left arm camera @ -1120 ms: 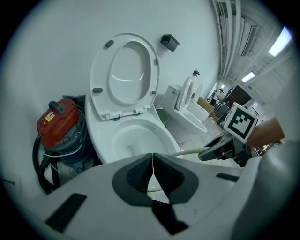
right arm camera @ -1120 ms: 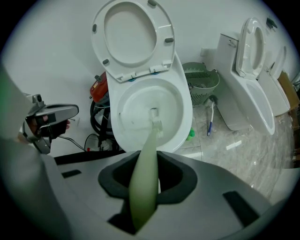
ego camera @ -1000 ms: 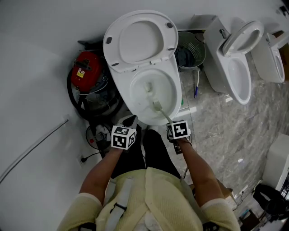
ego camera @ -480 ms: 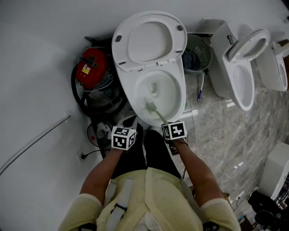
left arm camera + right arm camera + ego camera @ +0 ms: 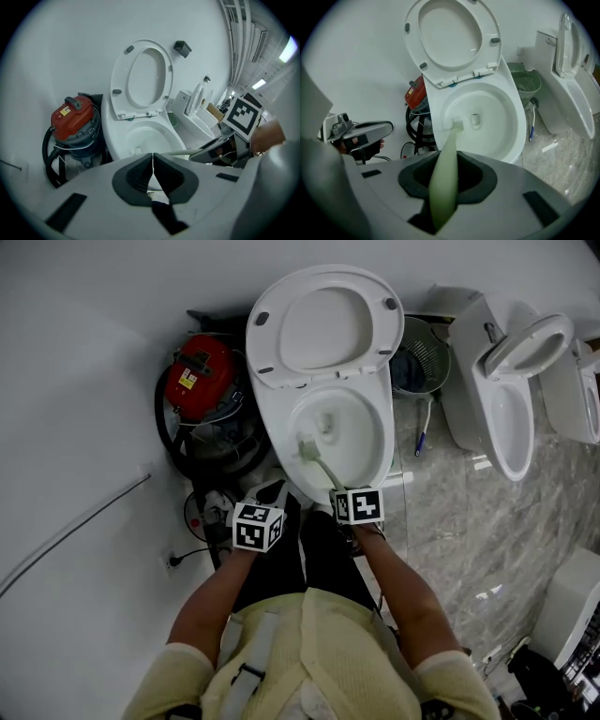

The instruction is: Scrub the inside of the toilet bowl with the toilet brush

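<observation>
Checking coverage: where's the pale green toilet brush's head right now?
In the head view, the head of the pale green toilet brush sits inside the white toilet bowl, against its left inner wall, handle clamped in the right gripper.

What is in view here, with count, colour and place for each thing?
toilet: one, white, centre, lid up
brush: one, pale green, head inside the bowl
vacuum: one, red and dark, left of toilet
basket: one, greenish wire, right of toilet
stick: one, white with blue end, floor by basket
second toilet: one, white, right of basket
third toilet: one, white, right edge, cut off
cable: one, grey, far left
left gripper: one, grey, shut, empty
right gripper: one, grey, shut on brush
</observation>
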